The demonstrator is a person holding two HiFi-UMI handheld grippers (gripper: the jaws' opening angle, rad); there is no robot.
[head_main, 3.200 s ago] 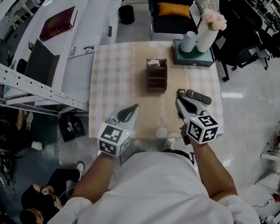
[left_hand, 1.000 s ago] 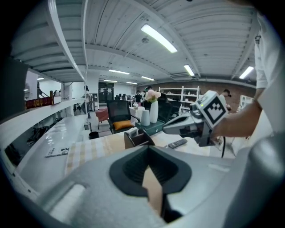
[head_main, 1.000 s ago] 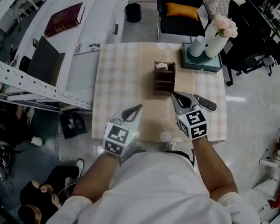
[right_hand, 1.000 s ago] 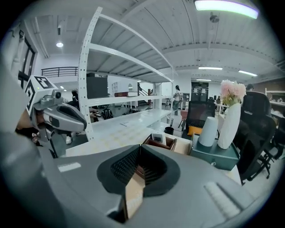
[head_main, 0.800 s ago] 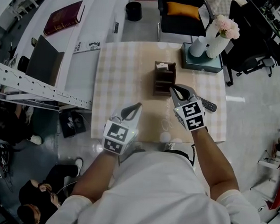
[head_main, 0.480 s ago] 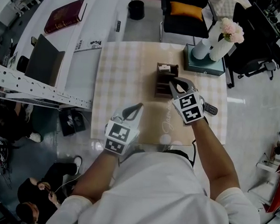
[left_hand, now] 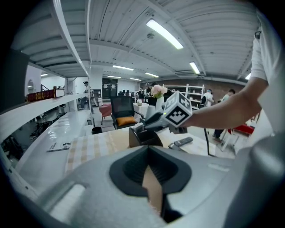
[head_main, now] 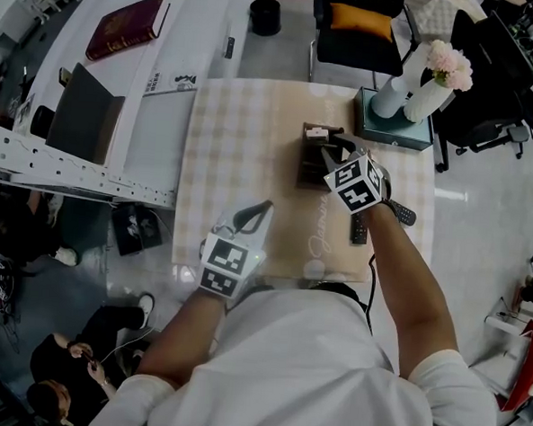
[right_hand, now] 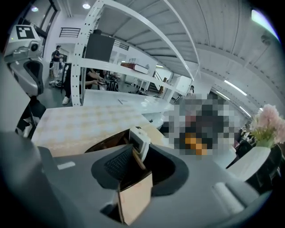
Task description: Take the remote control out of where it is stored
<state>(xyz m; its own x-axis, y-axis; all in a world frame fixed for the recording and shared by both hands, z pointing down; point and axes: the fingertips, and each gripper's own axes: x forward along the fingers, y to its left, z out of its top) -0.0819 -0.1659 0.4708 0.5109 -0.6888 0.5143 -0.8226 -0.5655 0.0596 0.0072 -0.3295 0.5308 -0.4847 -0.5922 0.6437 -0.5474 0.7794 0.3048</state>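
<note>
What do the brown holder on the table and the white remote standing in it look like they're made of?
The holder: probably wood or leather-look board; it is dark brown and matte, with flat, stiff walls. The remote: most likely hard plastic; it is white, smooth and faintly shiny, with rounded moulded corners. Looks alone settle neither.

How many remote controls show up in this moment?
3. A white remote stands in the brown holder. A dark remote lies by the table's right edge, another dark remote beside it. The holder's other slots may hide more.
</note>
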